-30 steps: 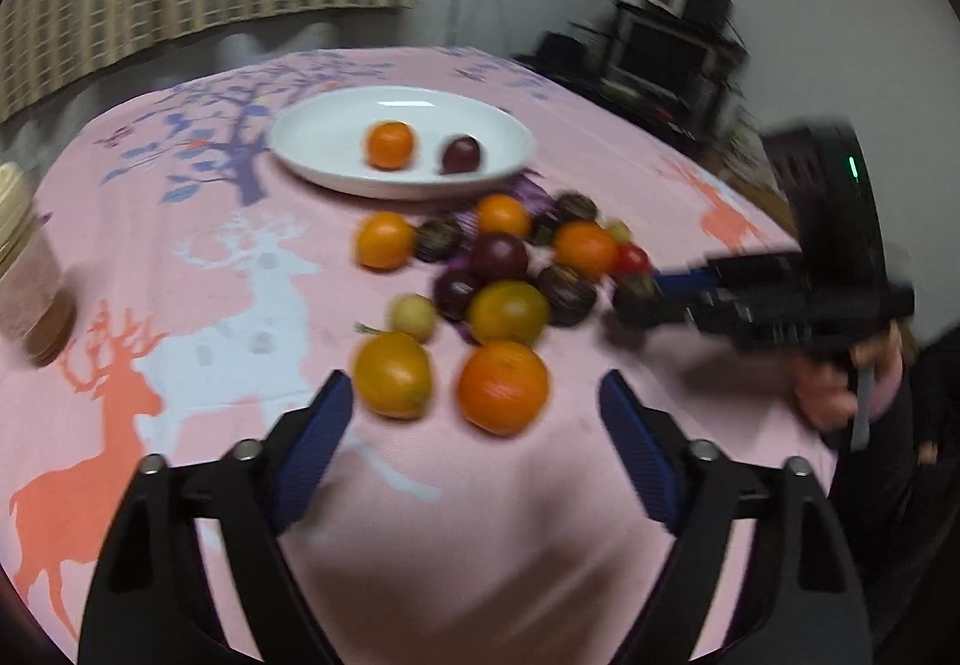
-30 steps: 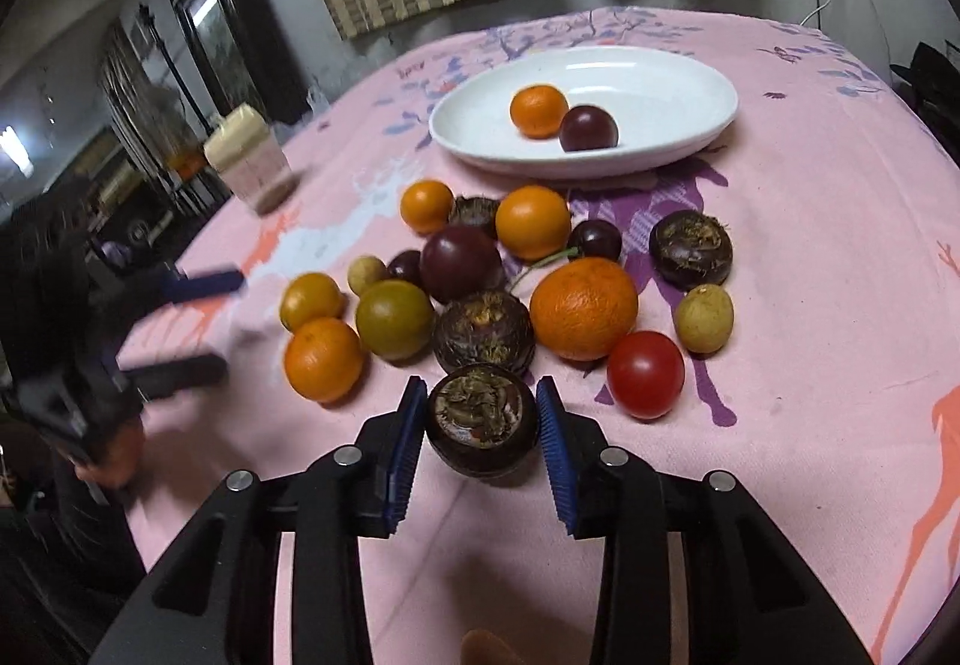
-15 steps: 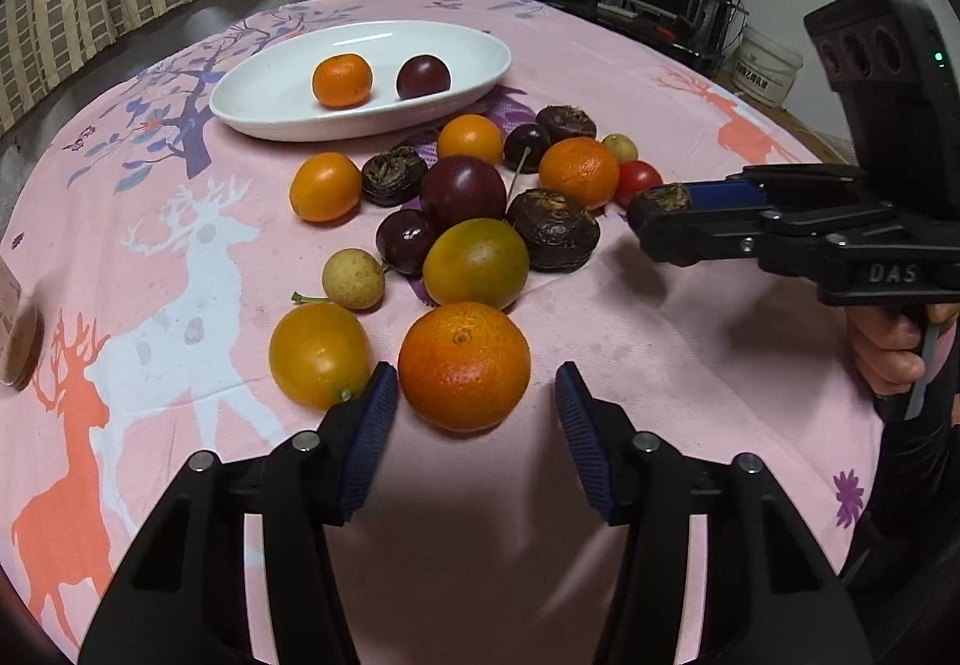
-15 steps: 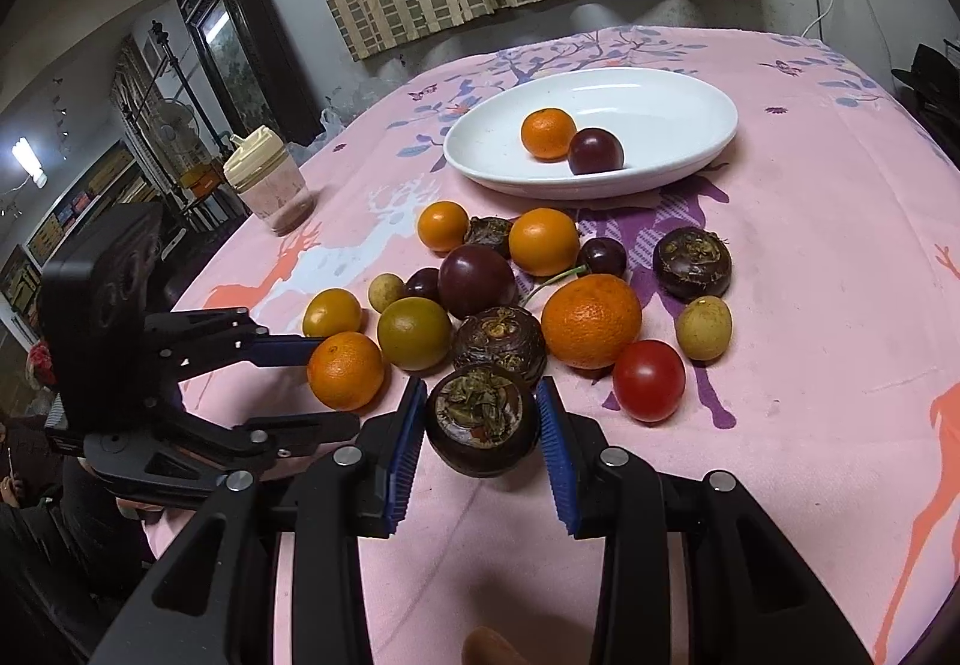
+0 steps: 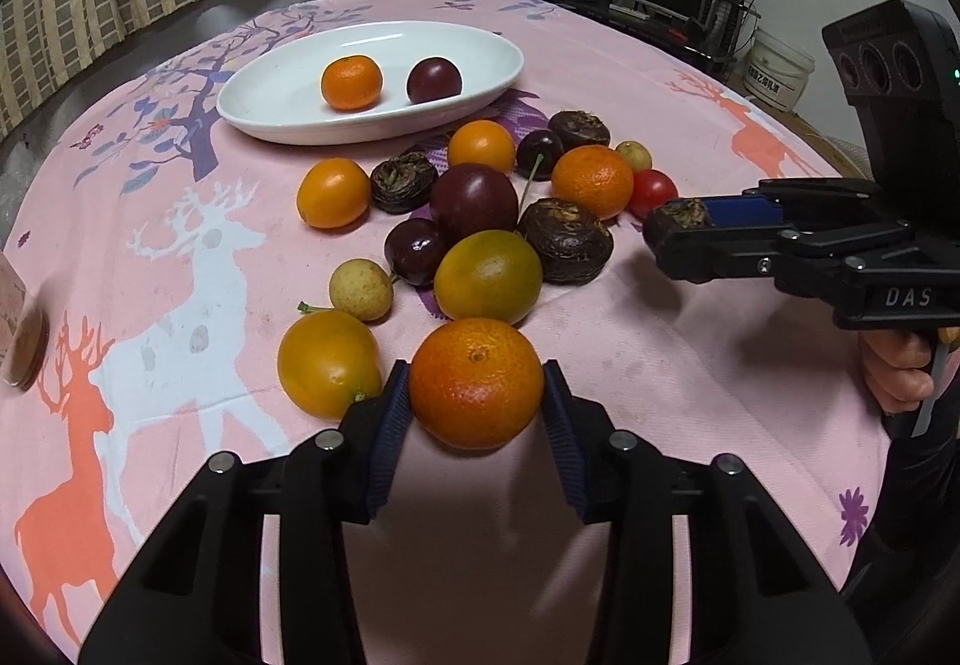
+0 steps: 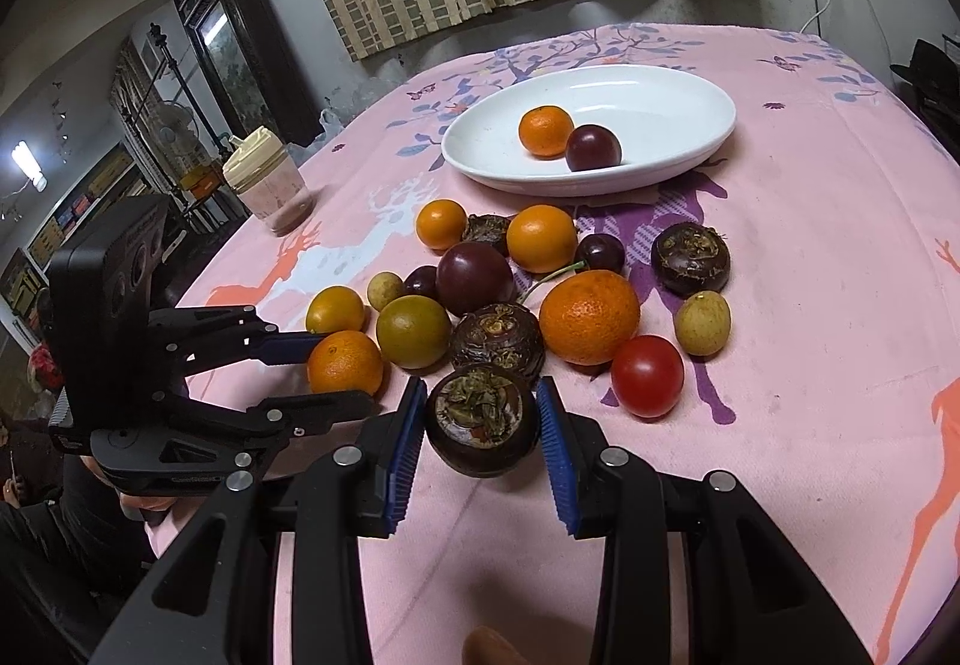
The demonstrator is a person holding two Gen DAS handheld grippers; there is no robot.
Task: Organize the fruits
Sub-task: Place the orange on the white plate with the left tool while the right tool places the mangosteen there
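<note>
Left wrist: left hand-held gripper (image 5: 477,404) has now clamped the orange (image 5: 477,383); right one (image 6: 480,419) still grips the mangosteen (image 6: 482,421).

Both views sharp and evenly lit from overhead, soft shadows beneath the fruit, mild glare on the white plate (image 6: 708,137), heavy fisheye bending with dark vignetted corners, dim background room.

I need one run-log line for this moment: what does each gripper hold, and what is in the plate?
left gripper: shut on orange | right gripper: shut on water chestnut | white plate: small orange, plum
</note>
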